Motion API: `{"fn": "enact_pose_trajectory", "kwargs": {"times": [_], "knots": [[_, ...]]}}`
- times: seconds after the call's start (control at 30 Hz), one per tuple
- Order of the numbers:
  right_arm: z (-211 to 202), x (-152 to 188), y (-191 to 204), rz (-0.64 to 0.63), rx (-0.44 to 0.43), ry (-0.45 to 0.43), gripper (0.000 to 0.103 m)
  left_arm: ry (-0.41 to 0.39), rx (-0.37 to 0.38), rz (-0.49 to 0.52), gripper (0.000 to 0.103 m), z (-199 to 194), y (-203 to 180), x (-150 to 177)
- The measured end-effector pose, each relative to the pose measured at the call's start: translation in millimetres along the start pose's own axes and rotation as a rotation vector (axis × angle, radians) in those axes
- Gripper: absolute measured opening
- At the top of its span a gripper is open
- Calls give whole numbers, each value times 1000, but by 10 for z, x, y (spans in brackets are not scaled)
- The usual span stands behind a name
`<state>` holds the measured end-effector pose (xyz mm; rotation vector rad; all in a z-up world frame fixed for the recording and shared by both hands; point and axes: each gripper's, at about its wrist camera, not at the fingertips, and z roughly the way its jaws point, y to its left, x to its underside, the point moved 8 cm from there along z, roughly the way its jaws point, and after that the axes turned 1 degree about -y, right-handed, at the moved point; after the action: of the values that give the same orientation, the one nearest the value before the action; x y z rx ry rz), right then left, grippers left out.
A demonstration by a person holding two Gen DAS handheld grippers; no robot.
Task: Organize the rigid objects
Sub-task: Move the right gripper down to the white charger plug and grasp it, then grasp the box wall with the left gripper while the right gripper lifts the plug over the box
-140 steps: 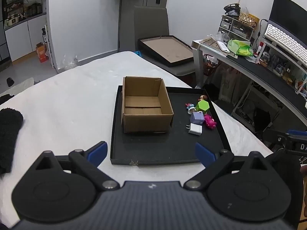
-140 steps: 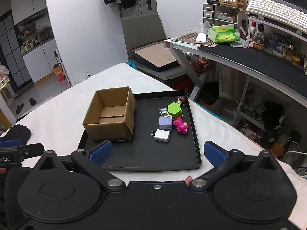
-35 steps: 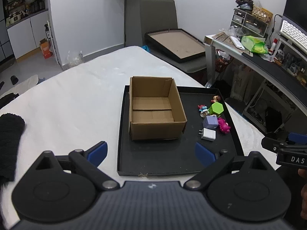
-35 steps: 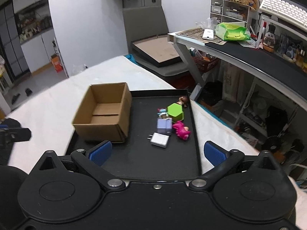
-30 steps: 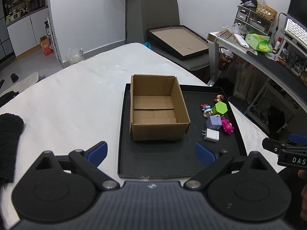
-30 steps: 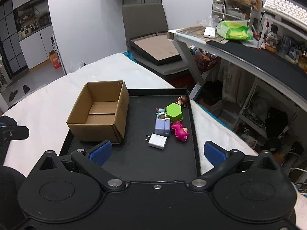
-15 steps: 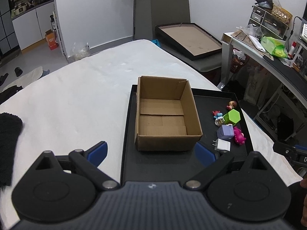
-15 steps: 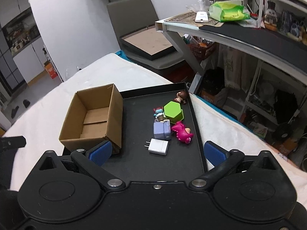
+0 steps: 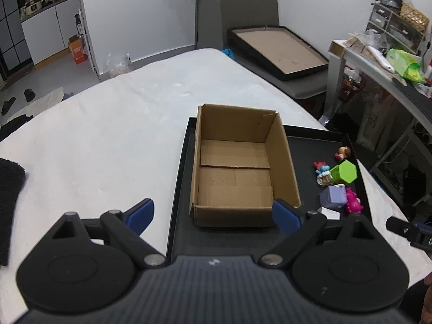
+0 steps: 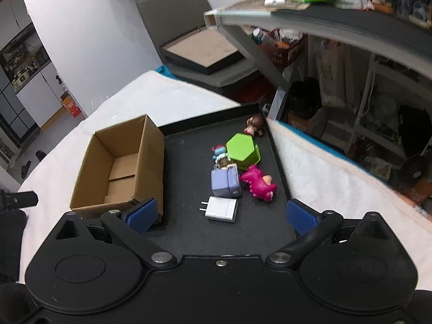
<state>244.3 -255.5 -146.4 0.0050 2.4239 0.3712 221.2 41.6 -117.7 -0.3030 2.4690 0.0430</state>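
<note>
White charger (image 10: 222,208) lies just ahead, between right gripper (image 10: 220,214) fingers.

Both wrist views look down, near, sharing the cardboard box (image 9: 237,167) (image 10: 121,167); right view somewhat blurred.

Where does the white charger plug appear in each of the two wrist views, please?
Left wrist: white charger plug sits lower right, partly hidden behind the left gripper's finger.
Right wrist: centre, nearest toy-side item.
Shared landmark: purple block just beyond it.
</note>
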Motion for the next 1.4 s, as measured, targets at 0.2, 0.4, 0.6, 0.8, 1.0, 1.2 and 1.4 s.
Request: {"fn": "enact_pose_trajectory", "kwargs": {"times": [0.2,0.4,0.6,0.8,1.0,1.2,1.4], "knots": [[360,59,-14,15,-10,66,94,19,-20,5,90,303,1,-65],[704,90,-25,28,-1,116,94,49,-48,-12,75,635,34,-82],[1070,184,-18,45,14,163,94,84,-75,-39,64,938,123,-40],[1355,190,1,20,45,165,93,124,-95,-35,62,1184,166,17],[1528,276,52,-7,60,185,94,152,-104,-32,58,1348,134,81],[1674,334,45,-53,100,209,85,167,-99,-26,42,1404,96,120],[1692,317,95,-84,103,189,42,152,-111,-14,12,1384,141,114]]}}
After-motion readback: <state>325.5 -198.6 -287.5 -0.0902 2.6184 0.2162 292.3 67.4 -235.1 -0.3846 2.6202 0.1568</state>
